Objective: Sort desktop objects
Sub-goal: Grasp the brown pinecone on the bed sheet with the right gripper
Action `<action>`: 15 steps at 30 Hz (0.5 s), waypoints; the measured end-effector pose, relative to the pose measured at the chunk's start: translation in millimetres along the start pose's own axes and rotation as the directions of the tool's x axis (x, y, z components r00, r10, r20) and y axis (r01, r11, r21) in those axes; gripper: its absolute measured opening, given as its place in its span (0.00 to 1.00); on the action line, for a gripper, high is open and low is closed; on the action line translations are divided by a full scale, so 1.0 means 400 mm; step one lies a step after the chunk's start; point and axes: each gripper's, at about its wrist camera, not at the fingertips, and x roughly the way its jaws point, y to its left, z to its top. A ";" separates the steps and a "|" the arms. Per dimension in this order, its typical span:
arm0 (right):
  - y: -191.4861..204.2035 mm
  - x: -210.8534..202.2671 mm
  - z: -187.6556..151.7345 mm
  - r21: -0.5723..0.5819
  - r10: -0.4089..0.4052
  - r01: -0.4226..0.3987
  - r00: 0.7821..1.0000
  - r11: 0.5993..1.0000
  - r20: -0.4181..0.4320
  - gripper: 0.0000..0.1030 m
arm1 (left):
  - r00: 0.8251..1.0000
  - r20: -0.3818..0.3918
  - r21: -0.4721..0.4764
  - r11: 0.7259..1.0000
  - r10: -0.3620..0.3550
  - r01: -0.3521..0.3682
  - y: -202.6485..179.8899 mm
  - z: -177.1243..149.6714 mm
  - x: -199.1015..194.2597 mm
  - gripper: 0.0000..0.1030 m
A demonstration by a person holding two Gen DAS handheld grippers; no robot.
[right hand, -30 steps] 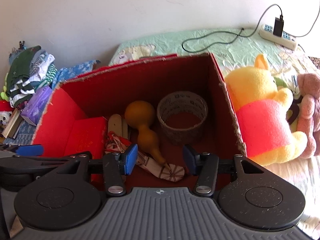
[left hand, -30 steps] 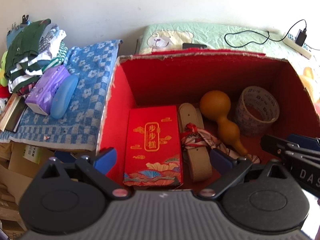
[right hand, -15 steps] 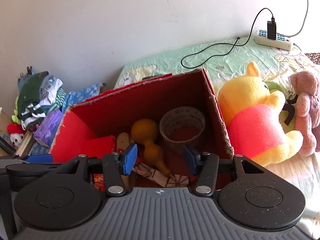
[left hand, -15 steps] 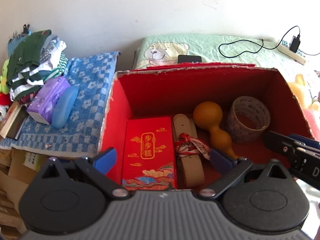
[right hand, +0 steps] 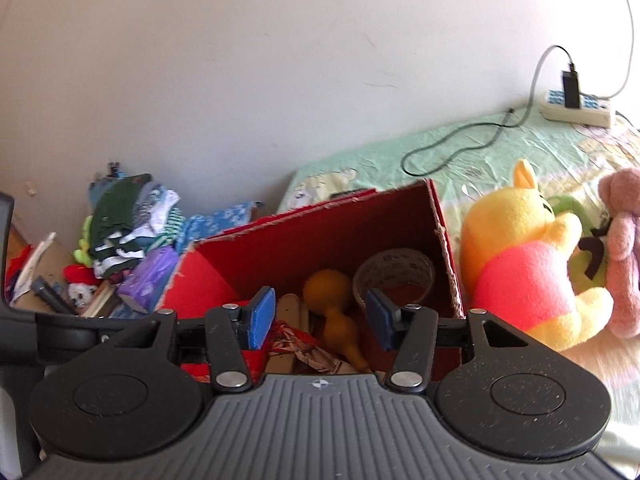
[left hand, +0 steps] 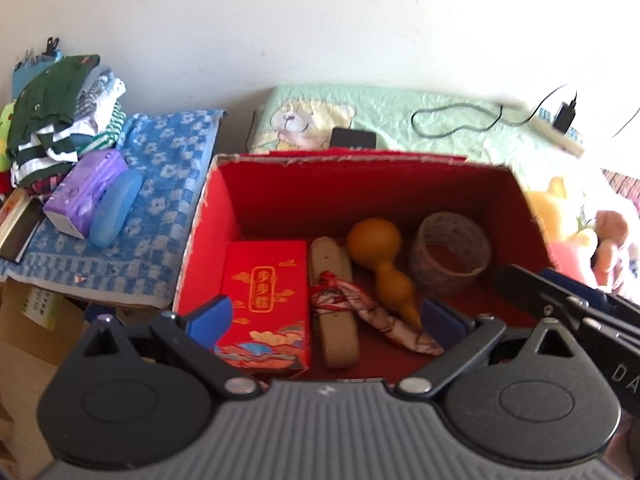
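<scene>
Hovering: both tools spread, empty | red box [left hand: 208, 240] on green bedsheet [left hand: 400, 112] | white wall [right hand: 280, 60]

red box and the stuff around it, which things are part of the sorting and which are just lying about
Part of the sorting:
- red box
- red packet
- gourd
- tape roll
- tan strap with patterned cloth

Just lying about:
- yellow plush bear
- pink plush
- power strip
- clothes pile
- purple tissue pack
- blue case
</scene>
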 end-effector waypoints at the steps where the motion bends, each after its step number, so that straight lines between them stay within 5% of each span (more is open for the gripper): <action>1: -0.004 -0.010 0.003 -0.007 0.012 -0.012 1.000 1.000 0.004 0.53 | 1.000 0.011 -0.007 1.000 0.001 -0.001 -0.006 -0.003 -0.011 0.98; 10: -0.109 -0.118 0.007 -0.078 0.117 -0.117 0.993 0.990 -0.004 0.53 | 0.998 0.055 -0.013 1.000 -0.025 0.026 -0.080 -0.071 -0.089 0.98; 15: -0.184 -0.138 -0.022 -0.086 0.195 -0.205 0.974 0.975 -0.116 0.53 | 0.994 0.028 -0.003 0.994 -0.106 0.106 -0.135 -0.157 -0.105 0.98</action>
